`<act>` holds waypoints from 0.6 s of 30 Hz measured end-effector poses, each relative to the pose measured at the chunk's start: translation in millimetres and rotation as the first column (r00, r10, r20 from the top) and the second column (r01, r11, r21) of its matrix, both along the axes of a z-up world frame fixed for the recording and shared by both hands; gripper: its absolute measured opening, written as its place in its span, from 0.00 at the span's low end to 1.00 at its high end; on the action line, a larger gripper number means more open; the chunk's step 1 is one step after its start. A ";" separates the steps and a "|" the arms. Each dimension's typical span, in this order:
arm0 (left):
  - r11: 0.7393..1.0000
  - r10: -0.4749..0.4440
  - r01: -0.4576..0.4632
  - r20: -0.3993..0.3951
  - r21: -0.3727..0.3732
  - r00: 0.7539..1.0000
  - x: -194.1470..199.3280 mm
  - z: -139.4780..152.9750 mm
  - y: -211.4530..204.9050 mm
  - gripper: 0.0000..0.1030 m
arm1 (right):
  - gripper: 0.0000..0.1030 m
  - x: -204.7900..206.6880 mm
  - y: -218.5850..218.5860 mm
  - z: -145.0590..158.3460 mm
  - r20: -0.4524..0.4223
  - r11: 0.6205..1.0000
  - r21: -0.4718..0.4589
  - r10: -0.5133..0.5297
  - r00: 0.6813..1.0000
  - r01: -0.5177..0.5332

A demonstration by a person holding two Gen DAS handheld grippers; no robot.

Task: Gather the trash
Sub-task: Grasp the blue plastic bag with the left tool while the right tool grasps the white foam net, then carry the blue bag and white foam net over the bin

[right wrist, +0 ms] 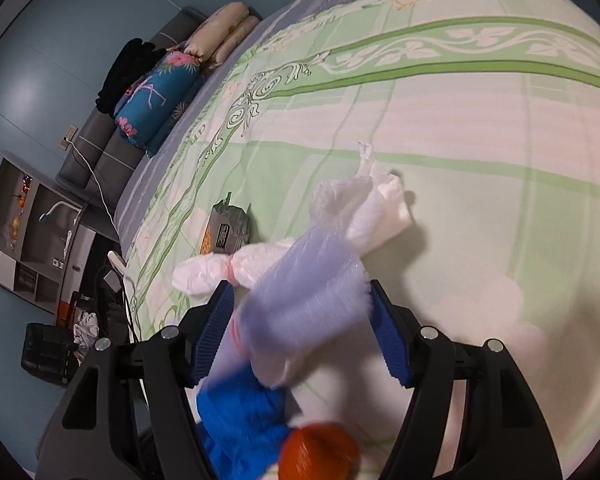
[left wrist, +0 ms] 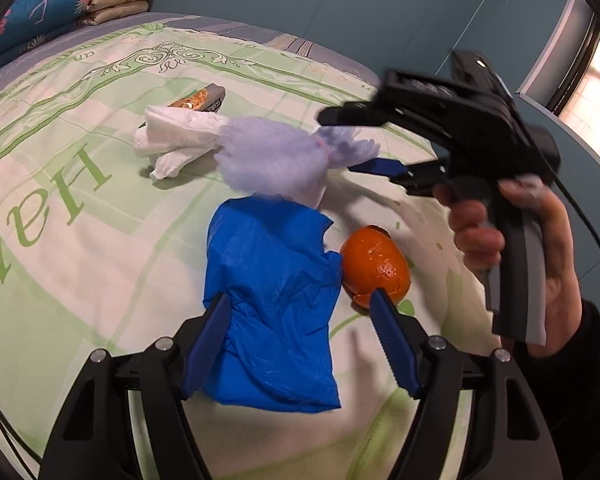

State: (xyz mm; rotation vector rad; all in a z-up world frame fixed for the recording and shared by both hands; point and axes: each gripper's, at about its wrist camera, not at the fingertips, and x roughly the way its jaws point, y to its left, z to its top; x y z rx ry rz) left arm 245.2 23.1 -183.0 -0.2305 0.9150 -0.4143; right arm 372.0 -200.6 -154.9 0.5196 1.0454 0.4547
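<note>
Blue plastic bag (left wrist: 272,312) lies on the bed (left wrist: 80,240) between the spread fingers of the left claw (left wrist: 300,308), beside an orange peel (left wrist: 376,268), while the right claw (right wrist: 300,300), also spread, straddles a pale foam net (right wrist: 308,300) above crumpled tissue (left wrist: 176,140).

Both wrist views look down closely at the bed (left wrist: 80,240), sharing its litter

Bedsheet (left wrist: 80,240): large green letters "Hap", upside-down, rest cut off. Snack packet (left wrist: 204,100) print unreadable.
</note>
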 end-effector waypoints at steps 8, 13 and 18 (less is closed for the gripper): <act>0.999 0.004 -0.004 -0.013 0.032 1.000 -1.0 -6.5 0.4 0.19 | 0.34 6.1 9.4 3.7 -0.005 1.000 -0.005 0.022 1.000 -0.022; 1.000 0.003 -0.003 -0.002 0.030 1.000 -2.1 -5.5 1.4 0.05 | 0.30 -2.5 -0.1 13.3 0.030 1.000 0.003 0.006 1.000 -0.006; 1.000 -0.009 0.009 0.016 0.022 1.000 -6.5 -0.4 -2.4 0.02 | 0.29 -11.6 -13.3 25.6 0.066 1.000 0.020 -0.023 0.998 0.022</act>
